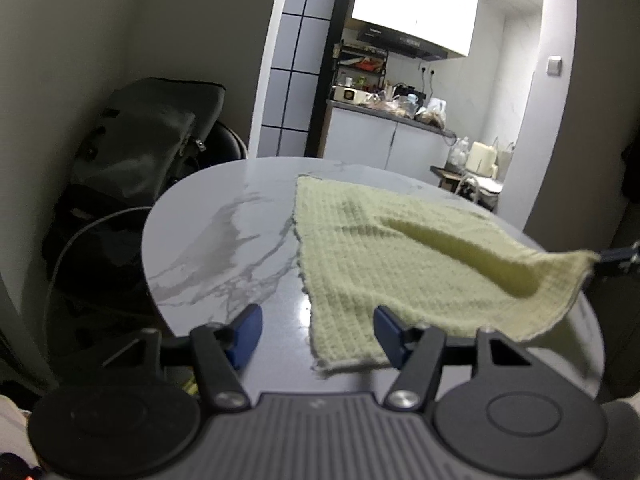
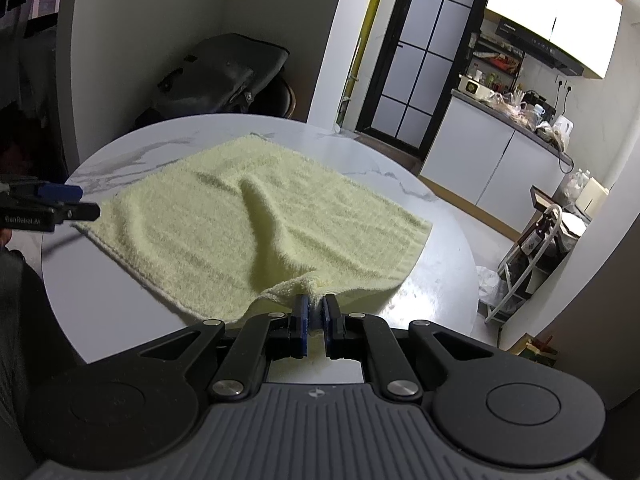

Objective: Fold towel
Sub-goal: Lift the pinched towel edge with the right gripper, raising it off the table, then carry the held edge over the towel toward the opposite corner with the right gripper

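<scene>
Left wrist view first: I see my left gripper (image 1: 318,334) at the bottom of the picture with its two blue pads (image 1: 245,336) standing well apart, nothing pressed between them. It hangs over the near edge of a round white marble table (image 1: 208,240). The pale yellow towel (image 1: 380,248) lies spread on the table ahead and to the right. Its near left corner sits in the gap, close against the right-hand pad, while the left-hand pad is over bare marble. The towel's far right corner is lifted off the table, and a long fold runs up to it. At the right edge of the picture the tip of my right gripper (image 1: 598,258) meets that raised corner.

Right wrist view next: my right gripper (image 2: 316,314) is closed on the towel (image 2: 240,208). Its blue pads pinch a bunched corner of cloth directly in front of the camera. From that pinch a ridge rises back across the towel; the rest lies flat on the marble table (image 2: 436,240). My left gripper (image 2: 90,202) enters from the left edge, its tip just beside the towel's left corner. I cannot tell whether it touches the cloth. Beyond the table a kitchen counter (image 2: 500,106) is visible.
</scene>
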{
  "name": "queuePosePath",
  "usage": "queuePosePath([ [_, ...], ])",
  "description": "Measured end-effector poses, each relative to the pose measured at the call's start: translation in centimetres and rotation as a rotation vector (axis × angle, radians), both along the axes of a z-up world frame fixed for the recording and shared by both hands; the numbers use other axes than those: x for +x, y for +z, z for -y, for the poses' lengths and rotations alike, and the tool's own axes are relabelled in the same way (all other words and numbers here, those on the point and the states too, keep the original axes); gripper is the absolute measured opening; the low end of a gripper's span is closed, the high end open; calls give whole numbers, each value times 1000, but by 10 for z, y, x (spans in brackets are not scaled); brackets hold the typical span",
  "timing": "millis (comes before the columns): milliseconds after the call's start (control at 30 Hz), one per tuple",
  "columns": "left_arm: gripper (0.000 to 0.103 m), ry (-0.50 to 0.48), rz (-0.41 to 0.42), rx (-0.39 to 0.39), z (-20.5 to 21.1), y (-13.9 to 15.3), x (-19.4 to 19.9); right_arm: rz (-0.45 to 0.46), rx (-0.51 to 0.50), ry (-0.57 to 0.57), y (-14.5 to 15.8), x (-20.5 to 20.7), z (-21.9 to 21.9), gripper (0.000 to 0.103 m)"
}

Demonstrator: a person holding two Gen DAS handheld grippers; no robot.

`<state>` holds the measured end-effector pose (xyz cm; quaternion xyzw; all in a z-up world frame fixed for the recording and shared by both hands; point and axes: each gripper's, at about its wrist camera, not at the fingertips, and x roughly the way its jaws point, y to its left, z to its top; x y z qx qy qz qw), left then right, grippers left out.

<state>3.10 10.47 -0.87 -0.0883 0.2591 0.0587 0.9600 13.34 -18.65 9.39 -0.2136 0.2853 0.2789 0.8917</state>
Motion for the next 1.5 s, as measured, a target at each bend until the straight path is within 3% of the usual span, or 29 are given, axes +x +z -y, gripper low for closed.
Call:
queuePosePath([
  [300,59,16,-63,130,10,1,4,41,17,44,15,6,-10,8],
  [600,56,12,-96,147,1,4,2,48,35,77,17,8,-19,8],
  [733,50,12,-101,147,-3,6,3,52,41,81,19,9,-22,8],
  [933,40,15,-97,140,-10,7,1,66,44,85,25,10,-27,8],
  [1500,38,48,-12,-1,-34,9,-10,108,44,115,38,28,-64,8],
])
